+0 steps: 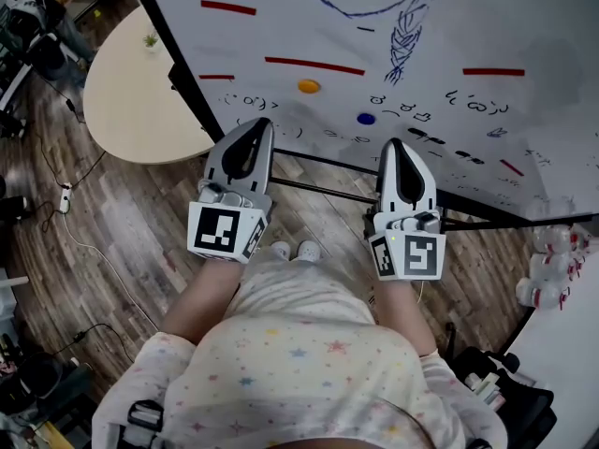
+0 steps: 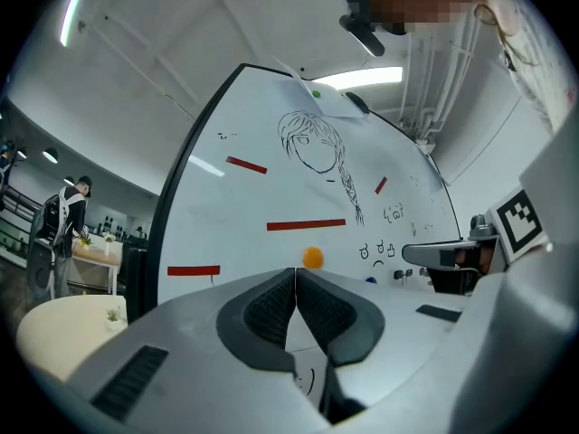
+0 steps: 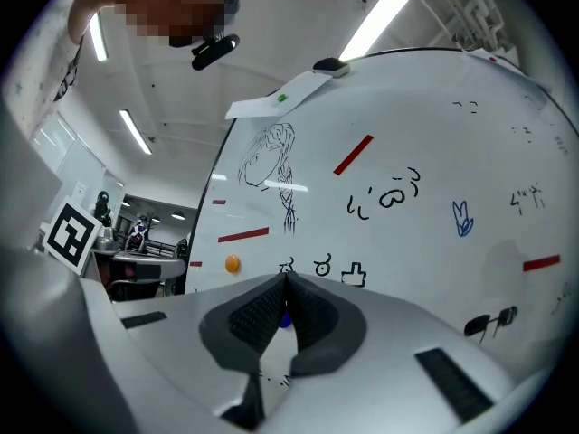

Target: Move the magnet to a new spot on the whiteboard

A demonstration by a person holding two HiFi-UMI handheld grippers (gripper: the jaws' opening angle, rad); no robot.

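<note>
A round orange magnet (image 1: 309,87) sticks to the whiteboard (image 1: 524,26) below a long red strip. A blue magnet (image 1: 366,118) sits lower and to its right. My left gripper (image 1: 259,122) points at the board's lower edge, down-left of the orange magnet, apart from it. In the left gripper view its jaws (image 2: 296,272) are shut and empty, with the orange magnet (image 2: 313,258) just above their tips. My right gripper (image 1: 392,142) is below and right of the blue magnet. Its jaws (image 3: 286,279) are shut too, and the blue magnet (image 3: 286,319) shows through the hollow behind their tips.
Several red strips (image 1: 314,65) and marker drawings, including a girl's head (image 2: 312,143), cover the board. A round beige table (image 1: 140,92) stands at the left. The board's dark stand bars (image 1: 318,190) cross the wooden floor. White bottles (image 1: 547,269) stand at the right.
</note>
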